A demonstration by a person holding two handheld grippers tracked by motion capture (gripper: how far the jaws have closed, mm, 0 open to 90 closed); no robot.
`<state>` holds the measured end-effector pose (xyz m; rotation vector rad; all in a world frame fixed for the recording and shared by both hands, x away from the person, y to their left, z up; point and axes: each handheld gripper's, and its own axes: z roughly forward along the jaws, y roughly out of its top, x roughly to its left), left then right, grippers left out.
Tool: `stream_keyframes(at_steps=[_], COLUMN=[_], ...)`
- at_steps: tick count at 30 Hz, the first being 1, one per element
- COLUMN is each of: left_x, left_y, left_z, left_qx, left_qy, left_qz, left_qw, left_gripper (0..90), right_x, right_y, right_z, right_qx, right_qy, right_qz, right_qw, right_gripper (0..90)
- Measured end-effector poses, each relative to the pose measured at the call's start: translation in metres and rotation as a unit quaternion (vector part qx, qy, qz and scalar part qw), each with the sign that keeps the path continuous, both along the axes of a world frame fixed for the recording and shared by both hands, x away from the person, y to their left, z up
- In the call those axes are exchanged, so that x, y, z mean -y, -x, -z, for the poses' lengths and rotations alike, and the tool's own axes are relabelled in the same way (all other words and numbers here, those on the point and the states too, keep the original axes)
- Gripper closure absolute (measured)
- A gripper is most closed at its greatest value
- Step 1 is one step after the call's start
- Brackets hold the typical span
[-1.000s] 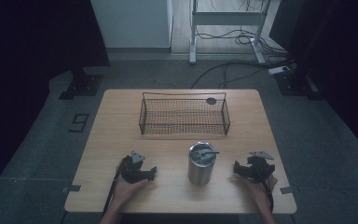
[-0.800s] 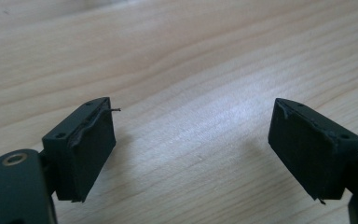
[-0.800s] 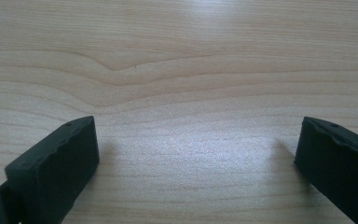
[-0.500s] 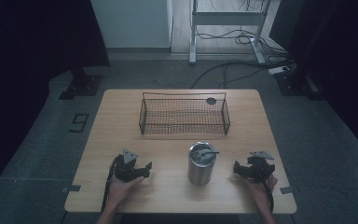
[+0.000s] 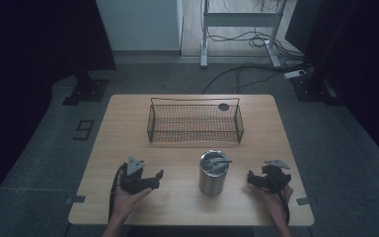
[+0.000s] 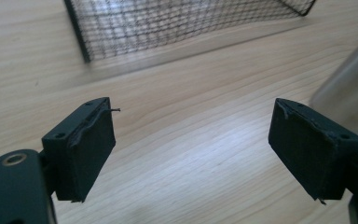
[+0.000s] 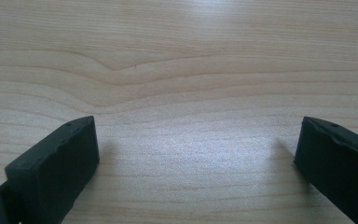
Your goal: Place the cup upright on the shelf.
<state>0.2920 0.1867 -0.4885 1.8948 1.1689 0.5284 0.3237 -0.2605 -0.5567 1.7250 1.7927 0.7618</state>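
the tall brushed-steel cylindrical canister (image 5: 212,173) stands between the wide-open, empty left gripper (image 5: 154,178) and equally wide-open, empty right gripper (image 5: 250,177); a one-sided nudge could tip it over.

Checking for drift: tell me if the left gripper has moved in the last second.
Yes. The left gripper has drawn back slightly toward the table's near-left edge, away from the metal cup.

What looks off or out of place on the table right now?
Nothing stands out. The metal canister stands upright between the open left gripper and right gripper, the wire basket sits square behind it, and the table shows no spill.
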Motion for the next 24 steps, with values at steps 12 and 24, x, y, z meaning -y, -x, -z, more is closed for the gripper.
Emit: stream_keyframes(at_steps=[12, 24], left_x=[0.014, 0.032], left_y=[0.008, 0.016], left_z=[-0.011, -0.014], left_qx=[0.006, 0.008], left_qy=[0.009, 0.023], left_qz=[0.028, 0.062], left_qw=[0.9995, 0.9978], left_gripper=[14.5, 14.3], right_x=[0.0, 0.0], right_y=[0.0, 0.0], right_z=[0.0, 0.0], right_qx=[0.0, 0.0], right_qy=[0.0, 0.0], right_qz=[0.001, 0.006], right_qw=[1.0, 1.0], right_gripper=[0.0, 0.0])
